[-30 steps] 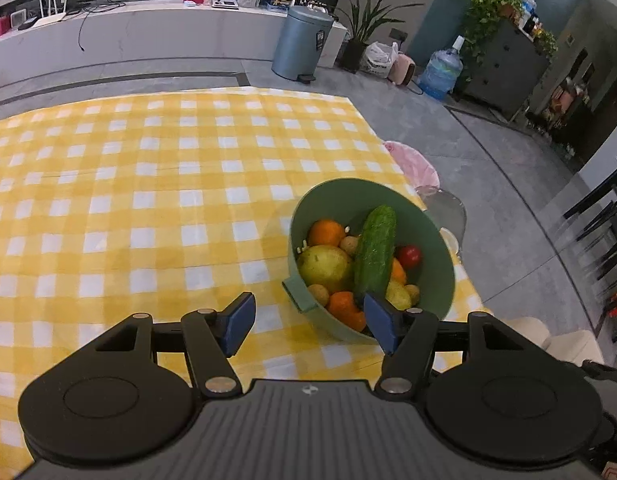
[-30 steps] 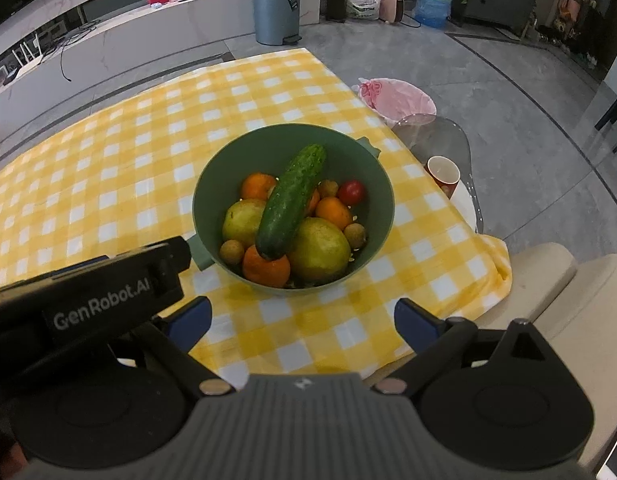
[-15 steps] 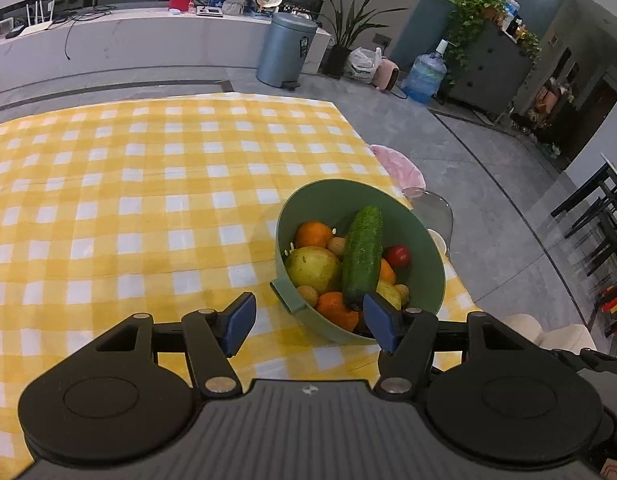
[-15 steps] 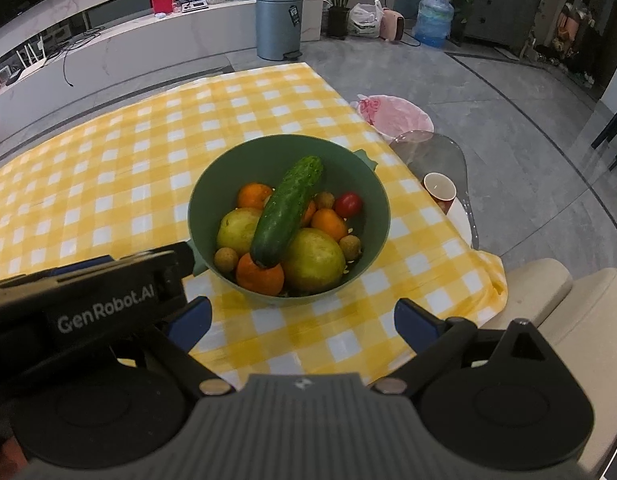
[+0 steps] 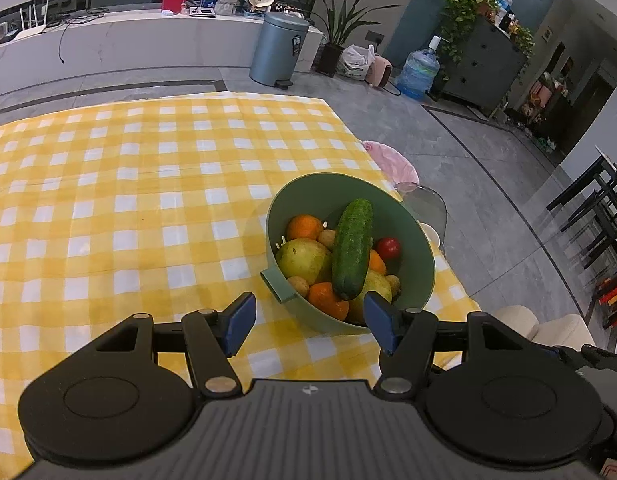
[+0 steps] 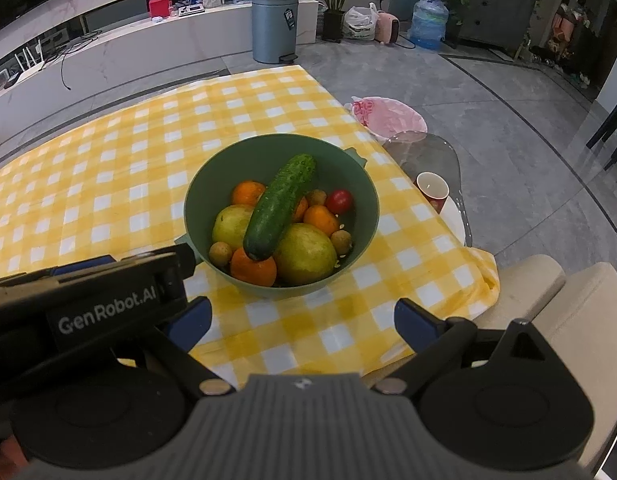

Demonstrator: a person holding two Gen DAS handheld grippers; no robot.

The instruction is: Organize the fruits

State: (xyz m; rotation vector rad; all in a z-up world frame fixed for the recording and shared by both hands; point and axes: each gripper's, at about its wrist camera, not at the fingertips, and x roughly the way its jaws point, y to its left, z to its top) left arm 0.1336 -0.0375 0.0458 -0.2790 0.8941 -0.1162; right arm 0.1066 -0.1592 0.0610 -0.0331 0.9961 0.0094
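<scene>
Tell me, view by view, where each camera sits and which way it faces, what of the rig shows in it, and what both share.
Left wrist: on the left gripper, angled down along its open fingers toward the green bowl at the table's right edge; only its own fingers show.
Right wrist: on the right gripper, tilted down at the bowl from nearer its front; its open fingers and the left gripper's body at left show.
Shared: bowl, cucumber, checked tablecloth, grey bin.

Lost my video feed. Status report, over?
Left tool open, empty. Right tool open, empty. Long green cucumber atop fruit in round green bowl. Nothing blocking.
</scene>
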